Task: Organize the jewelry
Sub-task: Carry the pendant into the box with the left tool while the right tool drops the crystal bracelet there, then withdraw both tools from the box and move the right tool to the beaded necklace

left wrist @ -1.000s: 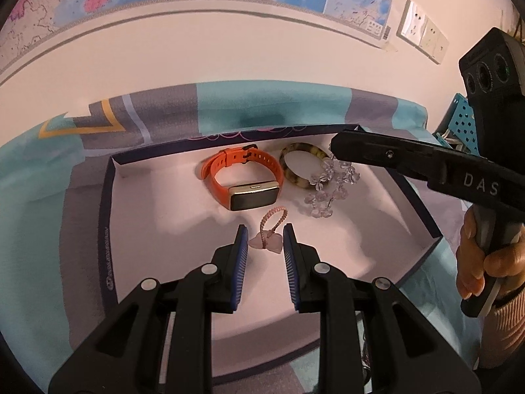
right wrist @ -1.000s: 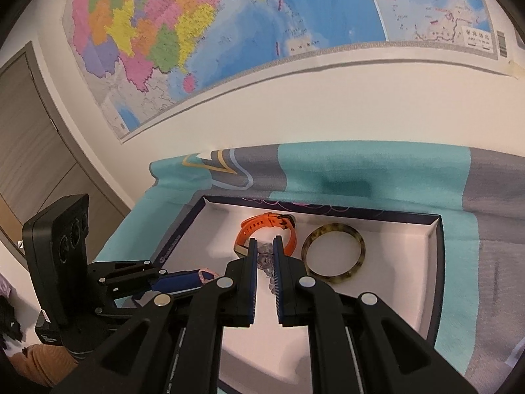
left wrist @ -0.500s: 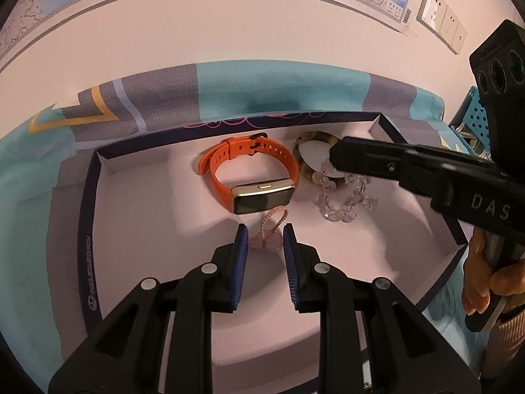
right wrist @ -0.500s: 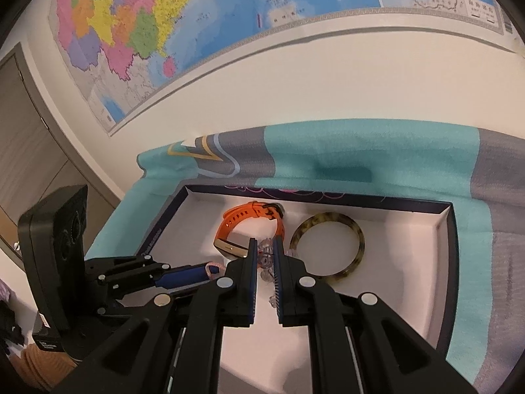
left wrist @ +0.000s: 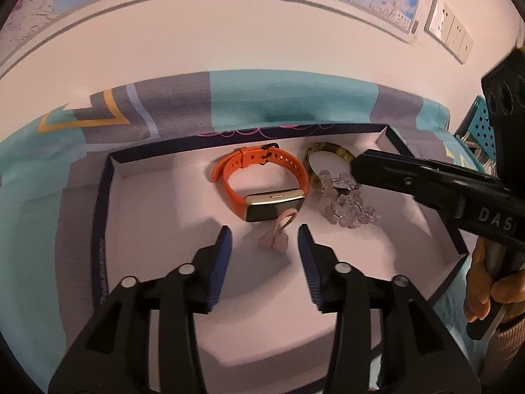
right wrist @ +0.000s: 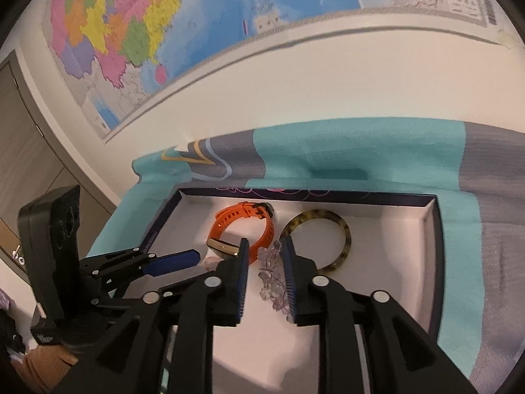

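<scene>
A white tray with a dark rim [left wrist: 101, 229] [right wrist: 434, 262] holds an orange watch band [left wrist: 262, 180] [right wrist: 242, 226], a tortoiseshell bangle [left wrist: 328, 156] [right wrist: 341, 229], a clear crystal bead bracelet [left wrist: 347, 205] [right wrist: 272, 272] and a small pink bracelet [left wrist: 277, 233]. My left gripper [left wrist: 265, 234] hovers low over the tray with its jaws opening. The pink bracelet lies between the fingers, clear of both pads. My right gripper [right wrist: 265, 252] [left wrist: 361, 170] is also opening. The crystal bracelet rests on the tray floor between its fingers, close to the right pad.
The tray sits on a teal and grey cloth [right wrist: 361, 144] against a wall with a map [right wrist: 164, 26]. A person's hand [left wrist: 489, 282] holds the right gripper's handle. A blue perforated basket [left wrist: 479, 124] stands at the far right, and wall sockets [left wrist: 449, 29] are above it.
Both grippers' jaws have widened. The pink bracelet has left the left pads and lies on the tray. The crystal bracelet, which hung from the right gripper, now rests on the tray floor.
</scene>
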`<state>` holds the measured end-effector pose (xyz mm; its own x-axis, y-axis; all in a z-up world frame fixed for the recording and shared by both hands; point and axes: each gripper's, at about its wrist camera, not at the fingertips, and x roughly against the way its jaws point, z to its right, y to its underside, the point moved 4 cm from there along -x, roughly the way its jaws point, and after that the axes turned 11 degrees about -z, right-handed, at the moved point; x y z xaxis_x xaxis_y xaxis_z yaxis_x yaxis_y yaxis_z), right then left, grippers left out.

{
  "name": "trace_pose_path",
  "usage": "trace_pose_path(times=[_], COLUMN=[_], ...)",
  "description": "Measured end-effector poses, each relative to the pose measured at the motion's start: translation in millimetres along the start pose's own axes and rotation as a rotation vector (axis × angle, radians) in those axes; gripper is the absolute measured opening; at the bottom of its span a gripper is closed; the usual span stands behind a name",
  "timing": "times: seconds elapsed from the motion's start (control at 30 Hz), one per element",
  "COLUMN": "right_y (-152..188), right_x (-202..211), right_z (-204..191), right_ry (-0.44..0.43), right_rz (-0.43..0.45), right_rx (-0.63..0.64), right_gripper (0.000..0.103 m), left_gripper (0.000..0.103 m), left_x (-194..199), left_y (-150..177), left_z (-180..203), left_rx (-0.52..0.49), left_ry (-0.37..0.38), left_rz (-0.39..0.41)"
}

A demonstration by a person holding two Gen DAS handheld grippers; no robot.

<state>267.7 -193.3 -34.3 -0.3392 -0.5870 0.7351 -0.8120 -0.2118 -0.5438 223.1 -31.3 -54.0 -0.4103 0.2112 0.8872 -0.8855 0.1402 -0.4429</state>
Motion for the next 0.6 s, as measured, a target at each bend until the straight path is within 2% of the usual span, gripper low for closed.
trace_pose_path(times=[0.13,0.2,0.37,0.6], right_y=[14.3,27.3,65.5,122.9], right_x=[21.7,35.4,60.6,64.6], right_z=[-9.4,-16.9,-32.3,-39.1], right_ry=[-0.008,-0.010,-0.024,0.010], right_rz=[0.014,0.020,0.009,-0.069], right_rx=[0.041,0.077,0.153,0.201], right_gripper=[0.026,0.035,0.037,0.038], left_gripper=[0.050,0.050,0.051,0.052], left_x=[22.1,35.3,71.9,83.1], left_y=[9.0,16.0,46.1,94.1], left_z=[-3.9,-3.7,1.2,9.7], left_rx=[-0.002,-0.013,-0.064,-0.118], left_ry=[-0.012,-0.009,0.012,0.041], left_rz=[0.050,0.079,0.146,0.126])
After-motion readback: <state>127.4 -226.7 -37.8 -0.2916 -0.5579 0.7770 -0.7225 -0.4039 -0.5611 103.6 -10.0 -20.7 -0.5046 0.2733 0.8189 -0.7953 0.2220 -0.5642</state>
